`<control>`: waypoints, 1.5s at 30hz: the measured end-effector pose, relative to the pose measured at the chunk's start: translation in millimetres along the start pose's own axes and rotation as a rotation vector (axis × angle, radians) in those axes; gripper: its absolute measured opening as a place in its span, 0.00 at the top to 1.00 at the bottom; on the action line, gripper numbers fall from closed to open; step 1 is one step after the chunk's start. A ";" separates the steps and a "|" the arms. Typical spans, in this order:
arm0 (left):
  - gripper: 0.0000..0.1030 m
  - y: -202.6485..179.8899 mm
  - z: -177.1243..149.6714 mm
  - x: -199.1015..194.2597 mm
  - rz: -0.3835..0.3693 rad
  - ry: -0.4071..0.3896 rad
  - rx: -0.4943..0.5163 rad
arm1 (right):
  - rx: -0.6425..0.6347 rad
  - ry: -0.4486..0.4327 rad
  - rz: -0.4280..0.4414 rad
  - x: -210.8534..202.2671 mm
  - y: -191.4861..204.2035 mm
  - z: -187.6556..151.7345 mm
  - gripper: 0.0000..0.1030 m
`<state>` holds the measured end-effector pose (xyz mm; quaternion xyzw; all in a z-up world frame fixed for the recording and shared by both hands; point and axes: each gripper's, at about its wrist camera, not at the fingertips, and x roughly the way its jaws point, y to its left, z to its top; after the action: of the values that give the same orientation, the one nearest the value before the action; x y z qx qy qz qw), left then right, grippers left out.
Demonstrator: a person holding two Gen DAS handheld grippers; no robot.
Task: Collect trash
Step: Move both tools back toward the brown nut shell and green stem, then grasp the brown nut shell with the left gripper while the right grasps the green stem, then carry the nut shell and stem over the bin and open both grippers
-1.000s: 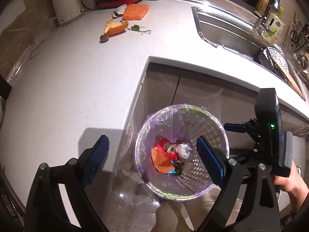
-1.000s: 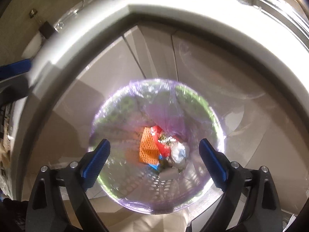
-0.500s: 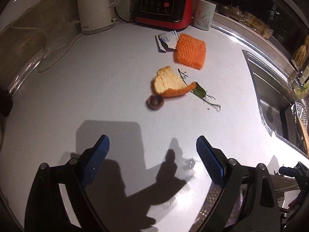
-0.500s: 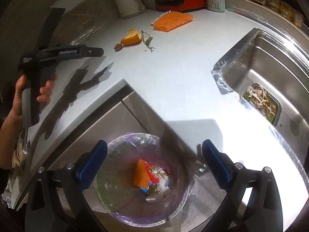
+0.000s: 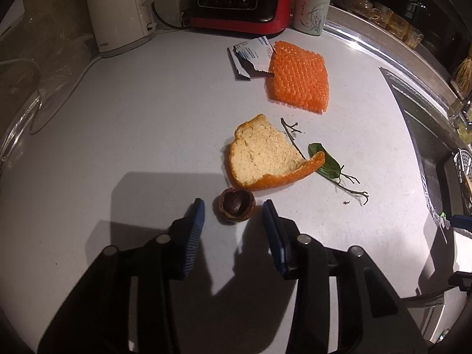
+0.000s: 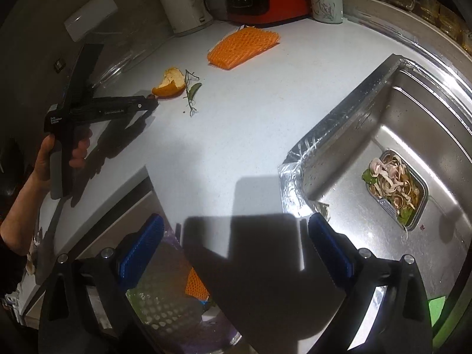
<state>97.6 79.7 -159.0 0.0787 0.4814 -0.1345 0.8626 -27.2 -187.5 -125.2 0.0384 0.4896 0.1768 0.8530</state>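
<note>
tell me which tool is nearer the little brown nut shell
Left. The left tool has its blue pads on either side of the nut shell, not yet pressing, having just been closing. The right tool hangs open at the counter's edge, far from it.

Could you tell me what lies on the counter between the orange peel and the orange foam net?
In the left wrist view, only a thin twig lies between the orange peel and the foam net; otherwise bare counter.

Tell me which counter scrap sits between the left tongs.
The small brown nut shell, between the blue pads; orange peel, leaf twig, foam net and wrapper lie beyond.
</note>
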 end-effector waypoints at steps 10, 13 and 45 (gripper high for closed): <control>0.76 -2.9 -4.4 -11.7 -0.024 -0.005 -0.032 | -0.135 -0.077 0.057 27.9 22.3 61.6 0.05; 0.76 -7.9 -13.9 -30.5 -0.011 -0.022 -0.046 | -0.160 -0.119 0.088 48.9 28.8 91.4 0.05; 0.76 -58.4 -129.3 -131.4 -0.076 -0.020 0.023 | -0.236 -0.094 0.019 26.9 79.8 60.0 0.96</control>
<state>-90.7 78.9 -115.3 0.0691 0.4738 -0.1734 0.8606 14.9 -97.4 -97.2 -0.0491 0.4243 0.2394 0.8719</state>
